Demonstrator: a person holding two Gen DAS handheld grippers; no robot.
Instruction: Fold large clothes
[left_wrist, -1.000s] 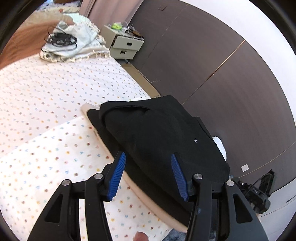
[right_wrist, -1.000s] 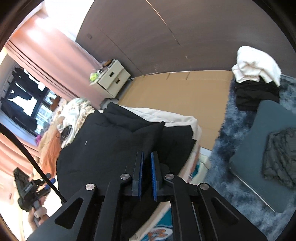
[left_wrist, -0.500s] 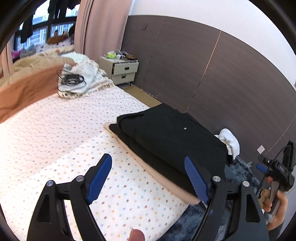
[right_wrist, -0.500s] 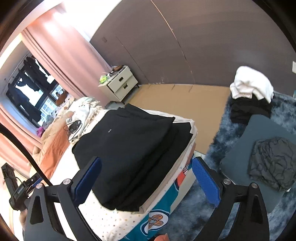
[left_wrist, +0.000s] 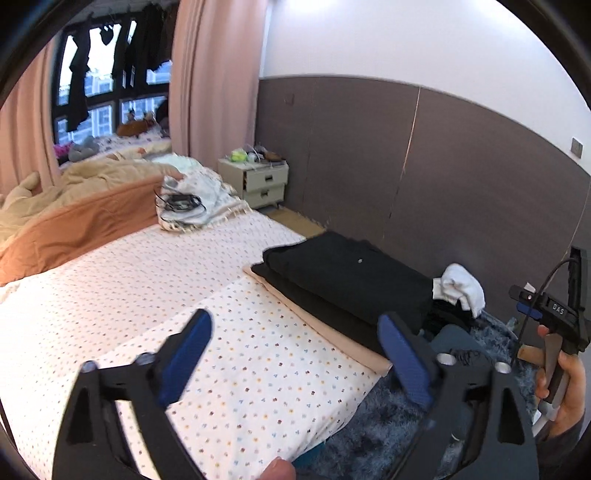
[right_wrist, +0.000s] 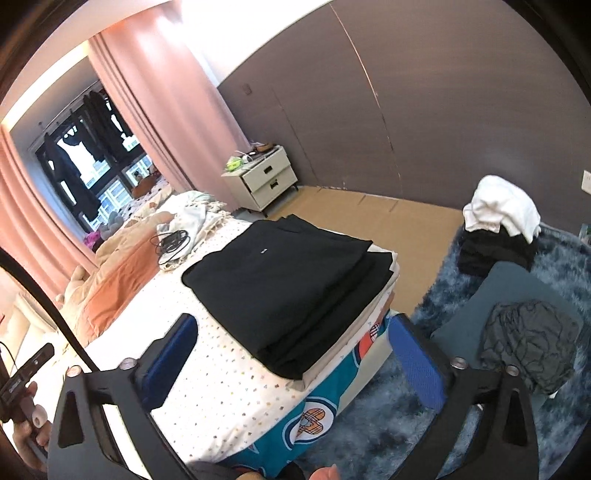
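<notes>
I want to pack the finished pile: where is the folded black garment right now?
The folded black garment tops a stack at the bed's foot corner, centre of the right wrist view, near the blue shaggy rug.

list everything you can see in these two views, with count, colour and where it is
folded clothes: a stack, black, on the near corner of the bed
sheet: one, white with coloured dots, covering the bed
duvet: one, orange and beige, bunched at the far end of the bed
cables: one tangle, black, on a pale cloth beside the duvet
nightstand: one, cream, by the curtain
curtain: pink, beside the window
rug: one, shaggy blue, on the floor
cushion: one, grey-blue, on the rug
crumpled garment: one, dark grey, on the cushion
clothes pile: white over black, by the wall
left gripper: black, blue pads, opening, nothing between
right gripper: same, opening, nothing between
</notes>
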